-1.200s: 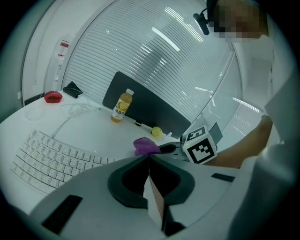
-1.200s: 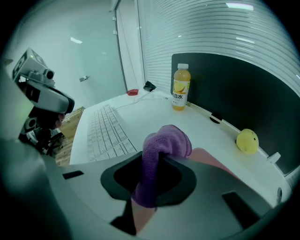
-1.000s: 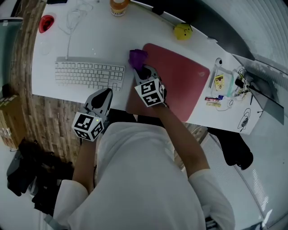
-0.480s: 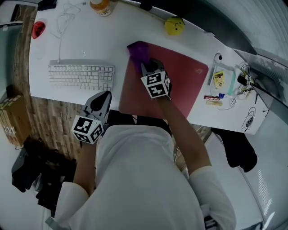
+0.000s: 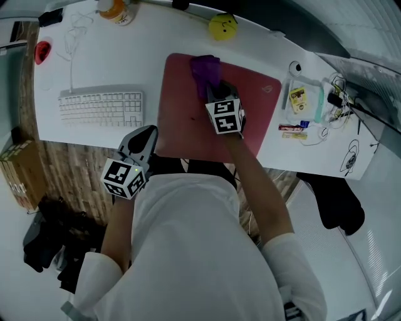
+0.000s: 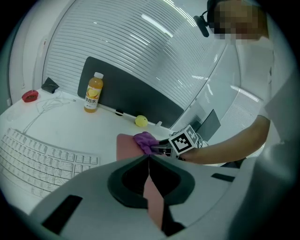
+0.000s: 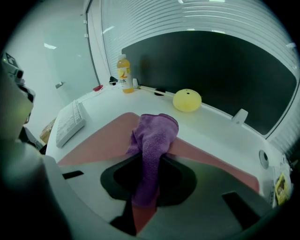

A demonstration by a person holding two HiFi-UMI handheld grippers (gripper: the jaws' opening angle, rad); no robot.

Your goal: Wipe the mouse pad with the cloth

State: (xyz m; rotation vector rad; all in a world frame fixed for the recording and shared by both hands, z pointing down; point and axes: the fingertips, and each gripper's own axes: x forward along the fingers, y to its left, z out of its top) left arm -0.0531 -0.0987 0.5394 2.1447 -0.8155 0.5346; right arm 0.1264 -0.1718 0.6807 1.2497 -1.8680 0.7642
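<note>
The red mouse pad lies on the white desk, right of the keyboard. A purple cloth rests on the pad's far part, and my right gripper is shut on its near end. In the right gripper view the cloth hangs out from between the jaws onto the pad. My left gripper hovers at the desk's front edge, left of the pad, shut with nothing in it. The left gripper view shows its jaws closed, with the cloth beyond them.
A white keyboard sits left of the pad. A yellow ball-like object and an orange drink bottle stand at the desk's back. Small packets and cables clutter the right end. A red item lies far left.
My right gripper has slid the cloth from the pad's far left corner rightward onto the pad. The left gripper has stayed at the front edge.
</note>
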